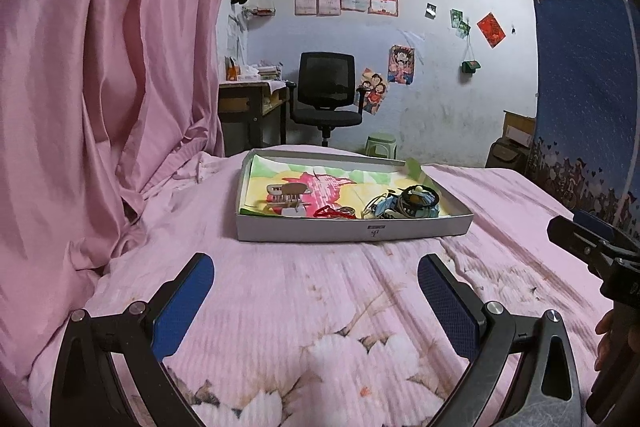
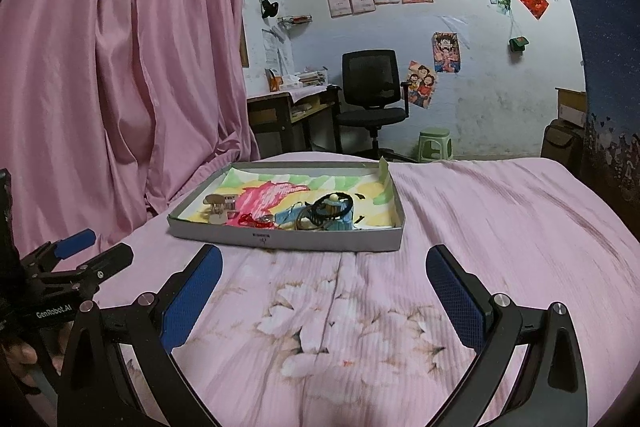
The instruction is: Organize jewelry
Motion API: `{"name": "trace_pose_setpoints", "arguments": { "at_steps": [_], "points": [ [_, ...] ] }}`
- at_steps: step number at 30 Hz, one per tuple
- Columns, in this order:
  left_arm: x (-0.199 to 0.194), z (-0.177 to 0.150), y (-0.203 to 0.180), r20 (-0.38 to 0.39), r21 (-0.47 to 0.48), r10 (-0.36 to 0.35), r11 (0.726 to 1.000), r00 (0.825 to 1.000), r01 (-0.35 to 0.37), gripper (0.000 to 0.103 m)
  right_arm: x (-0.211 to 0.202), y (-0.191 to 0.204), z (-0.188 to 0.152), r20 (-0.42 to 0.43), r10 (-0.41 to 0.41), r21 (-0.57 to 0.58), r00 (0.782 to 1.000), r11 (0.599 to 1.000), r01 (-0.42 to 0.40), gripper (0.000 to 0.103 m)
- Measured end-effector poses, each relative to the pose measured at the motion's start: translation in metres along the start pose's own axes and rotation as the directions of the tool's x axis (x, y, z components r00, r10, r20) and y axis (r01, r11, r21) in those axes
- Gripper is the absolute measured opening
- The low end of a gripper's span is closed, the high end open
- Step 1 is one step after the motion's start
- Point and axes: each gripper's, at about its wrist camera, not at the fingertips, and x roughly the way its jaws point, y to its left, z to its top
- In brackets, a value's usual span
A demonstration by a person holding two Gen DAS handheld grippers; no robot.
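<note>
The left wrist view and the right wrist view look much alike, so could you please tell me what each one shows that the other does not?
Only the left wrist view shows the right gripper at its right edge, and a bundle on top of the blue hanging cloth.

Only the right wrist view shows the left gripper at its left edge, with a printed label on its body.

Both show the shallow tray of jewelry on the pink bedspread, the pink curtain, the black office chair, and open, empty grippers.
</note>
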Motion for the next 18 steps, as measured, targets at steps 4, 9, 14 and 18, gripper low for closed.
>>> {"name": "trace_pose_setpoints", "arguments": {
  "at_steps": [4,9,14,18],
  "points": [
    [-0.010,-0.004,0.000,0.023,0.009,0.013,1.000,1.000,-0.013,0.103,-0.006,0.004,-0.007,0.003,-0.005,-0.010,1.000,1.000,0.005,0.100],
    [-0.015,-0.010,0.002,0.032,0.005,0.037,0.999,0.999,-0.037,0.103,-0.013,0.012,-0.015,0.002,-0.009,-0.020,1.000,1.000,0.009,0.100],
    [-0.021,-0.017,0.004,0.035,0.006,0.061,0.998,0.998,-0.061,0.103,-0.018,0.015,-0.024,-0.001,-0.017,-0.024,1.000,1.000,0.017,0.100],
    [-0.024,-0.023,0.004,0.047,0.012,0.075,0.997,0.996,-0.076,0.103,-0.021,0.017,-0.028,0.005,-0.027,-0.029,1.000,0.999,0.027,0.100]
  ]
}}
